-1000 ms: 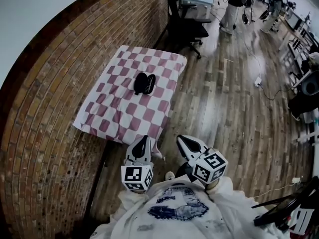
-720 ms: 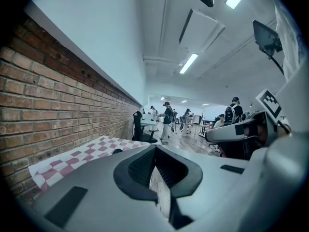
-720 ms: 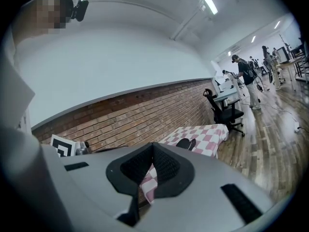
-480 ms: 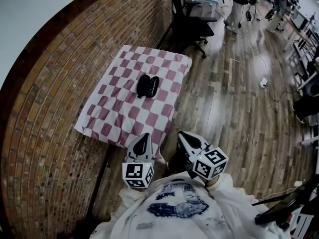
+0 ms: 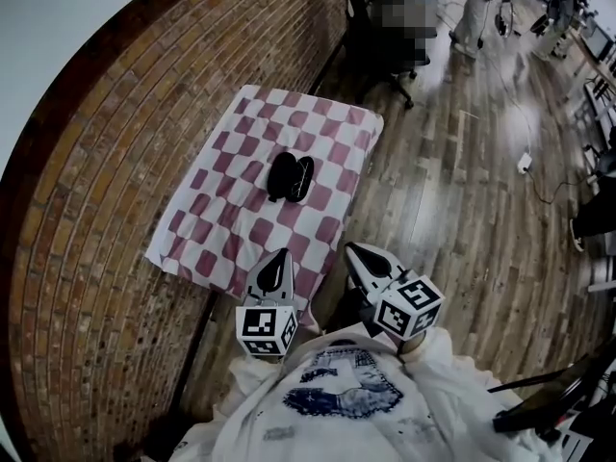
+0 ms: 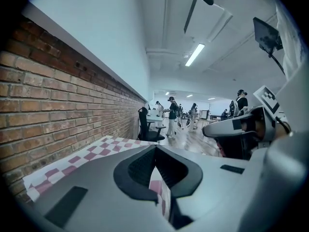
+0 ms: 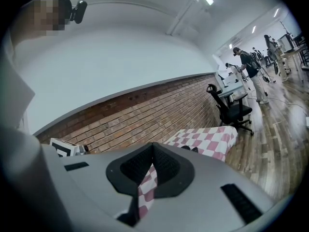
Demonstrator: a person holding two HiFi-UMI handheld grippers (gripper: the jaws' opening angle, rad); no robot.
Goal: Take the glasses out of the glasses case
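Head view: the case (image 5: 290, 177) lies near the middle of the cloth (image 5: 212, 229), a dark shape in two lobes side by side. Whether it is already open, I cannot tell, and no glasses can be made out. The cloth covers a small table that stands against the brick wall (image 5: 96, 210).

Both tools hang low in front of the person, near the table's closer edge and well apart from the case. The left gripper (image 5: 276, 263) has its jaws together with nothing between them. The left gripper view confirms it, showing only cloth through the slot behind the tips (image 6: 155, 148). The right gripper (image 5: 361, 256) is the same, with tips meeting and nothing held (image 7: 153, 145). Its view also shows the case as a small dark spot far up the cloth (image 7: 191, 149).

The task looks barely begun, so the risks lie ahead:
- **Closed tips:** arriving with them shut would nudge the case rather than grasp it.
- **Loose cloth:** it could bunch or slide under a push and carry the case along.
- **Unsteadied case:** if one tool does not hold it down, lifting the glasses may drag the whole thing up.
- **Poor grip on the glasses:** a pinch on a lens or a thin arm could slip or bend it.
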